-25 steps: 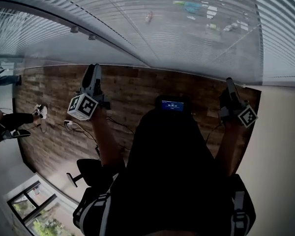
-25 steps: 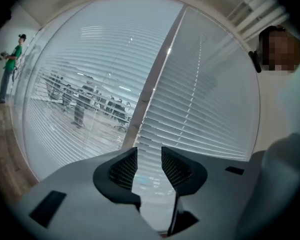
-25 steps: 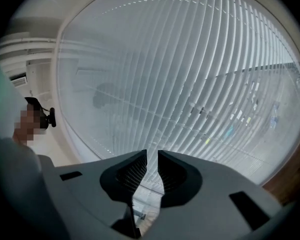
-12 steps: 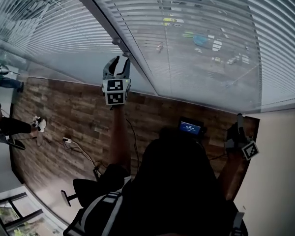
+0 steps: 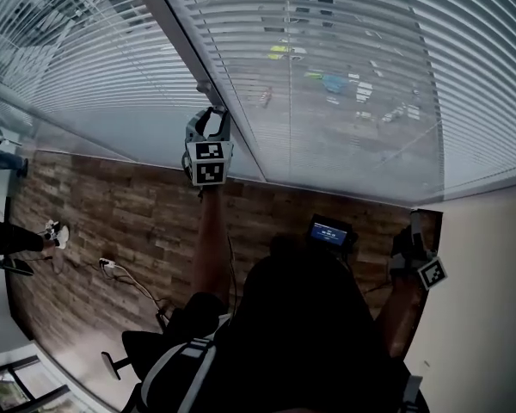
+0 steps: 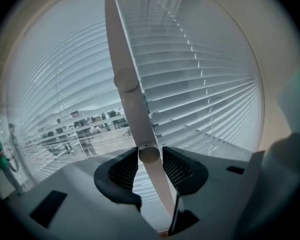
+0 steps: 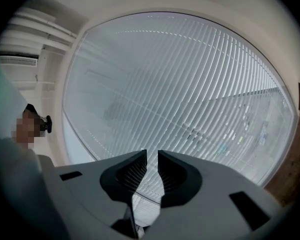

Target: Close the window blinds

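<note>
Two window blinds [image 5: 344, 67] with slats tilted partly open hang either side of a white window post [image 5: 176, 33]; the street shows through them. My left gripper [image 5: 213, 112] is raised to the post. A small round white knob [image 6: 149, 154] on the post sits between its jaws, which are opening, and the pads do not press on it. A second knob [image 6: 126, 79] sits farther up the post [image 6: 117, 39]. My right gripper [image 5: 413, 222] hangs low at the right, away from the blinds [image 7: 190, 94], its jaws [image 7: 152, 166] narrowly apart with nothing between them.
Below the window lies a wood-plank floor [image 5: 112, 205] with a white cable [image 5: 120, 274] on it. A small device with a blue screen [image 5: 329, 231] sits in front of my body. People stand at the far left [image 5: 0, 239]. A pale wall [image 5: 490, 274] is at the right.
My left gripper has risen from above the floor to the window post and now has the knob between its jaws. The head view has tilted up. The right gripper has stayed low.
</note>
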The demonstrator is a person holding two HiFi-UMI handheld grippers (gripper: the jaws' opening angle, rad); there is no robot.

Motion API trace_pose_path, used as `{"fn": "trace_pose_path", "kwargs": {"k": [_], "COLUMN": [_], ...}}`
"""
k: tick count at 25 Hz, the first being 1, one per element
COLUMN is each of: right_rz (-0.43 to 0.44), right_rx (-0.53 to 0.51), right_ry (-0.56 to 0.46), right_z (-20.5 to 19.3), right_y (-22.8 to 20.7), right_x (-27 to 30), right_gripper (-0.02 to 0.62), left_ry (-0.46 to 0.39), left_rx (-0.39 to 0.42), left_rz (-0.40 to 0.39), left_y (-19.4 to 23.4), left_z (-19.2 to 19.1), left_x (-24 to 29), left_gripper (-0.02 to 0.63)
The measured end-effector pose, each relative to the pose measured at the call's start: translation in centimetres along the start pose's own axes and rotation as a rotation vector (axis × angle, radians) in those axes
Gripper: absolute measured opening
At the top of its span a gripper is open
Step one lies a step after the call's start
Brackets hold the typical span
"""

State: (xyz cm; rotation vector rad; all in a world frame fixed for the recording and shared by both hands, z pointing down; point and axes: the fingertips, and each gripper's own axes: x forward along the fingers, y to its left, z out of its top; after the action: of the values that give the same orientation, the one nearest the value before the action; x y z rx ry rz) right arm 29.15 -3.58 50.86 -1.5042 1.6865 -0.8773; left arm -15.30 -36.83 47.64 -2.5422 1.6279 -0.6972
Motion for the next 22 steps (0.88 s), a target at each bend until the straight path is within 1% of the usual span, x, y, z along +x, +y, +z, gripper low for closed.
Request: {"fn": "trace_pose_path", "kwargs": {"k": [1,3,7,10,12,15,17,19,22], "right_rz": [-0.004,-0.015,-0.016,-0.019,-0.011,-0.012,-0.01,-0.009,-0.02], "right_rx": [0.0,-0.009,-0.036,-0.025,-0.039,-0.042,-0.043,-0.038,-0.03], "right_ry": [0.0,0.0,-0.001,-0.005,-0.005,-0.007,-0.007,-0.007,-0.004], "right_z": [0.0,0.0,0.5,0.3,0.4,0.5,0.4,0.3,0.0], "right_y": [-0.2,-0.7,-0.8,-0.6,-0.1,0.0,0.1,0.3,0.6], "right_x": [-0.1,-0.3,-0.6,-0.8,-0.6,-0.5,-0.6,-0.7,-0.6], "right_gripper": [0.071,0.07,0.069,0.071,0.071,0.069,0.07,0.07,0.069], "left_ry": [0.0,-0.002,-0.027,-0.047,-0.057,-0.079,-0.107,-0.139,-0.175], "left_rx": [-0.016,-0.061,-0.157,-0.229,-0.277,-0.375,-0.465,-0.535,-0.572], "left_rz": [0.004,0.011,0.005,-0.01,-0.024,-0.057,-0.096,-0.138,-0.168], "left_y": [-0.1,-0.1,-0.2,0.0,0.3,0.6,0.5,0.3,0.3], "left_z": [-0.1,-0.3,0.0,0.1,0.3,0.3,0.3,0.4,0.4], "left_x": [0.2,0.4,-0.1,-0.6,-0.7,-0.7,-0.7,-0.7,-1.2], "left_gripper": [0.163,0.138,0.137,0.137,0.137,0.137,0.137,0.137,0.137]}}
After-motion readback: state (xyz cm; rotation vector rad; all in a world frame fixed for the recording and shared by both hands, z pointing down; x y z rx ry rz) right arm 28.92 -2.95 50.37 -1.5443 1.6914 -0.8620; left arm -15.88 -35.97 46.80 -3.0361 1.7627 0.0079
